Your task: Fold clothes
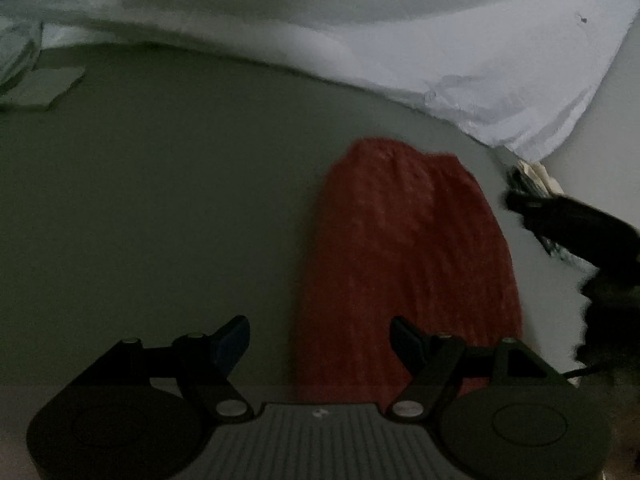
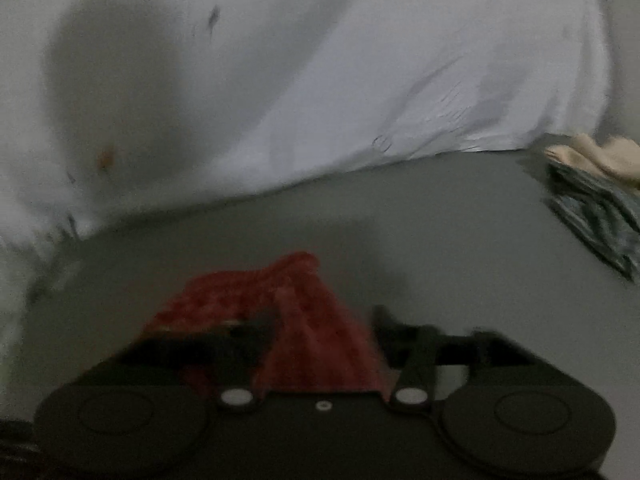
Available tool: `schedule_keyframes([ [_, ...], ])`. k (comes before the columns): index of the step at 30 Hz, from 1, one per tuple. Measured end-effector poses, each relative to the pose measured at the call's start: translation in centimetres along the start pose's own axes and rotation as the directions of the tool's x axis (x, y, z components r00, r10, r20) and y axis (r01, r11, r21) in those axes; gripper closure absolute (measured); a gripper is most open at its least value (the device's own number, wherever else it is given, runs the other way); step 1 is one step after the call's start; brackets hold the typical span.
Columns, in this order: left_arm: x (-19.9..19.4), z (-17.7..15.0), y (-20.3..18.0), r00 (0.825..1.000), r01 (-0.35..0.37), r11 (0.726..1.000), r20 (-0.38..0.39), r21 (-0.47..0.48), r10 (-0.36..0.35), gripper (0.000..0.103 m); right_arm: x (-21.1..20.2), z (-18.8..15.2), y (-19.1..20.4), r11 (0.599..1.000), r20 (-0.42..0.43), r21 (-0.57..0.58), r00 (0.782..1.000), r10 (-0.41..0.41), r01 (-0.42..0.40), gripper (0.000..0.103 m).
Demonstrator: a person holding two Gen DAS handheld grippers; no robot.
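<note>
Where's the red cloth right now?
The red cloth lies on the grey surface ahead and right of the open left tongs, below the white sheet. In the right wrist view its end bunches between the right tongs.

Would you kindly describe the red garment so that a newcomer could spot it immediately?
Start from the large white sheet draped along the far edge of the grey table. In front of it, on the table's right half, lies a long red textured knit cloth, running from near the left hand-held gripper toward the sheet. It is the only red, ribbed item; the folded pieces nearby are pale or patterned grey-green.
</note>
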State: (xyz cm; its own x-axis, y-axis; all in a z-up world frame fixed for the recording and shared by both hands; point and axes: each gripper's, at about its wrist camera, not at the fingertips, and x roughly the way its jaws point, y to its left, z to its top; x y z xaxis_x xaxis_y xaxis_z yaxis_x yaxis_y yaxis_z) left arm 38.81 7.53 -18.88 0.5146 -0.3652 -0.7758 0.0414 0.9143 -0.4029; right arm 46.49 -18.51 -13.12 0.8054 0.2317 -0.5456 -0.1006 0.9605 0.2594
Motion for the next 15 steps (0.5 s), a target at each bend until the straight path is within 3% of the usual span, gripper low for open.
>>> schedule_keyframes([
  [6, -2.0, -5.2, -0.3, 0.997, 0.008, 1.0, -0.077, -0.016, -0.009, 0.024, -8.4, -8.1, -2.7, 0.997, -0.135, 0.043, 0.989, -0.061, 0.068, 0.045],
  [10, -3.2, -8.1, -2.1, 0.993, -0.034, 0.998, -0.109, 0.055, 0.039, 0.021, -11.7, -13.7, -3.7, 0.984, -0.216, 0.144, 0.974, -0.068, 0.101, 0.045],
  [15, -3.6, -9.8, -3.8, 0.99, -0.051, 0.996, -0.124, 0.067, 0.059, 0.021, -13.5, -16.3, -3.1, 0.962, -0.165, 0.255, 0.985, -0.053, 0.094, 0.045],
])
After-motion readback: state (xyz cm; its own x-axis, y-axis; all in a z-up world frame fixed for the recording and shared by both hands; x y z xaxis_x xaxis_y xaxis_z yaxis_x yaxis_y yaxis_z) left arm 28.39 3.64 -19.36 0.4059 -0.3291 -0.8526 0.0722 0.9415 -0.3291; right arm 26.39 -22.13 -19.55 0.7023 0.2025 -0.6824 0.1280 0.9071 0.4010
